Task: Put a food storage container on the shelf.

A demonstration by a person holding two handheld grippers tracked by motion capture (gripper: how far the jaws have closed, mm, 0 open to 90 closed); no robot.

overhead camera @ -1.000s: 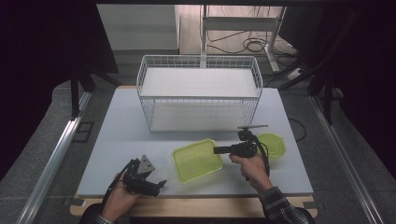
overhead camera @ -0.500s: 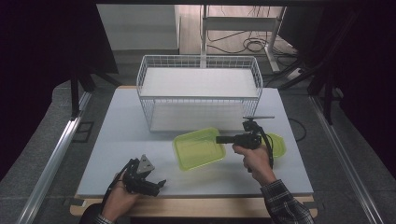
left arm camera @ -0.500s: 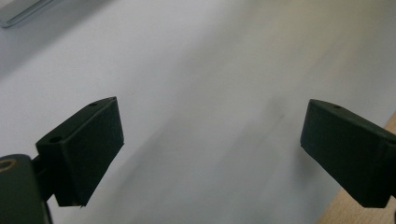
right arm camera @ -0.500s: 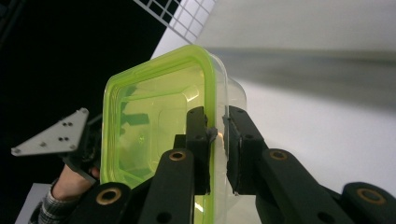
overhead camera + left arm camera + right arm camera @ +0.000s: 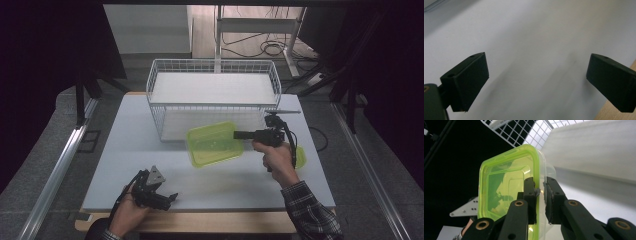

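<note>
One clear green plastic box [image 5: 215,144] is held by the right gripper [image 5: 239,134], its long side pointing to 9 o'clock. One white wire basket [image 5: 212,97] is seen at 12 o'clock. The left gripper [image 5: 172,196] is wide open.

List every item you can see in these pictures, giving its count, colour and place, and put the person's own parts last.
Container: one, lime-green, clear plastic, held up off the table in front of the basket.
Wire basket: one, white, far middle of the table.
Second green piece: one, on the table behind the right hand; what it is cannot be told.
Table: one, pale grey top, wooden near edge.
Right gripper: one, black, jaws clamped on the container's rim.
Left gripper: one, black, jaws open, near left of the table.
Hands: two, at the near edge.
</note>
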